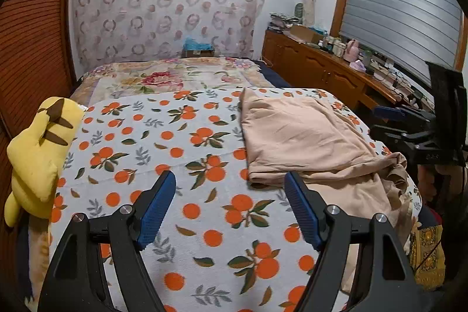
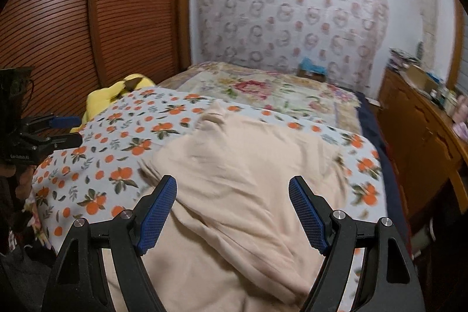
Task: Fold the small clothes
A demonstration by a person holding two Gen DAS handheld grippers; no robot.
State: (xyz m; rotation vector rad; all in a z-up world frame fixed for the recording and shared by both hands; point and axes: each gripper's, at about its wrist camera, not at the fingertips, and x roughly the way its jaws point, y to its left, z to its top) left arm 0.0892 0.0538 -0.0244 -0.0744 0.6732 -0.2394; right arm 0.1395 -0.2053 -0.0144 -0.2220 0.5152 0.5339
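Both grippers are spread wide and carry nothing. Left gripper (image 1: 229,180) hovers over bare orange-print sheet (image 1: 163,142), its blue pads (image 1: 158,206) clear of any cloth. Right gripper (image 2: 232,184) hangs right above the beige garment (image 2: 234,171), cloth showing between its pads (image 2: 307,212) but not pinched.

From the left wrist view, the beige garment (image 1: 304,136) sits at about two o'clock, partly folded into a flat panel with a doubled edge nearest the gripper, its near right end bunched and spilling toward the mattress edge. That same view catches the right gripper (image 1: 389,122) at three o'clock, beside the garment. The right wrist view shows instead the left gripper (image 2: 63,130) at nine o'clock, off the bed's corner, and the garment filling the foreground, rumpled, with a small peak at its far end; that view is blurred.

Around: a yellow plush toy (image 1: 38,148) lies at nine o'clock on the bed's edge against the slatted wooden door (image 1: 32,48). Farther on, a floral blanket (image 1: 163,78), then a small box (image 1: 199,48) by the patterned wall hanging (image 1: 163,2). A cluttered wooden sideboard (image 1: 321,66) runs along at two o'clock under the window shutter (image 1: 397,5).
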